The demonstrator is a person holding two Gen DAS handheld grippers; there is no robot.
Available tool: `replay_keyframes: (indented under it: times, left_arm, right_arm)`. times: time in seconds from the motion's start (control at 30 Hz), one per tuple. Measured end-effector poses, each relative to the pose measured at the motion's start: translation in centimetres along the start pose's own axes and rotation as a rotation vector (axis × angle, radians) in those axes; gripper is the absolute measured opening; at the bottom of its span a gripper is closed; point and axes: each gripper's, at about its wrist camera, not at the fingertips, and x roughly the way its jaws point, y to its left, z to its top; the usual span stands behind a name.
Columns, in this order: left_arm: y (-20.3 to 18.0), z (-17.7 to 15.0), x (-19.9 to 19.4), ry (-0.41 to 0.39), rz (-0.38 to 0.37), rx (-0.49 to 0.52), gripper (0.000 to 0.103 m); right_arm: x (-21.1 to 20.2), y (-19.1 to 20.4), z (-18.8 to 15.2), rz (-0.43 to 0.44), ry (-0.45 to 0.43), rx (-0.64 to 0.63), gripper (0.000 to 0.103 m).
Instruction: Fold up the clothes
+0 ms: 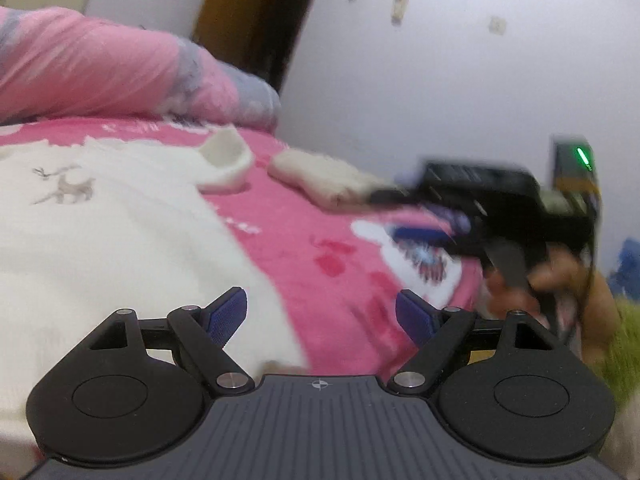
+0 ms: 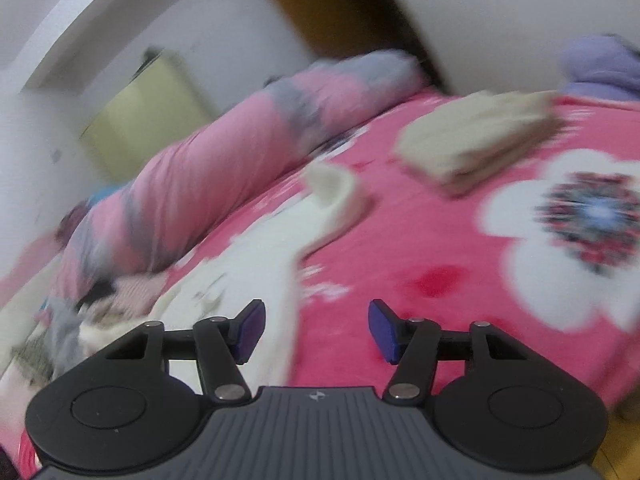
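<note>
White deer-print garment (image 1: 120, 240) lies spread on the pink floral bed (image 1: 320, 248), near left; folded beige piece (image 2: 476, 140) far right. My left gripper (image 1: 321, 316) and right gripper (image 2: 316, 330) gape, empty. I'd pinch the near hem corners evenly, fold away

A: The bed cover (image 2: 420, 240) is hot pink with big white flowers, each with a dark red-and-blue centre.

B: And the garment (image 1: 120, 232)?

A: White, with small grey deer printed on it. The folded piece (image 2: 476, 144) near the far edge is beige; the rolled quilt (image 2: 224, 168) is pink and grey
</note>
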Motion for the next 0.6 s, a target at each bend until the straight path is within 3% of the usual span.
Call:
replay_keyframes:
  times: [0.13, 0.2, 0.37, 0.6]
  left_arm:
    - [1.6, 0.0, 1.8, 0.079, -0.052, 0.010, 0.063]
    - [1.7, -0.3, 2.7, 0.120, -0.070, 0.022, 0.050]
    - [2.0, -1.1, 4.2, 0.186, -0.059, 0.071, 0.027]
    - [2.4, -1.2, 5.0, 0.187, -0.094, 0.097, 0.024]
  right_arm:
    - [8.3, 2.0, 2.0, 0.058, 0.124, -0.056, 0.053]
    - [12.6, 2.3, 3.1, 0.078, 0.190, -0.064, 0.053]
    - [23.0, -0.7, 6.4, 0.093, 0.319, 0.130, 0.053]
    - [30.3, -4.2, 6.9, 0.140, 0.379, 0.334, 0.053]
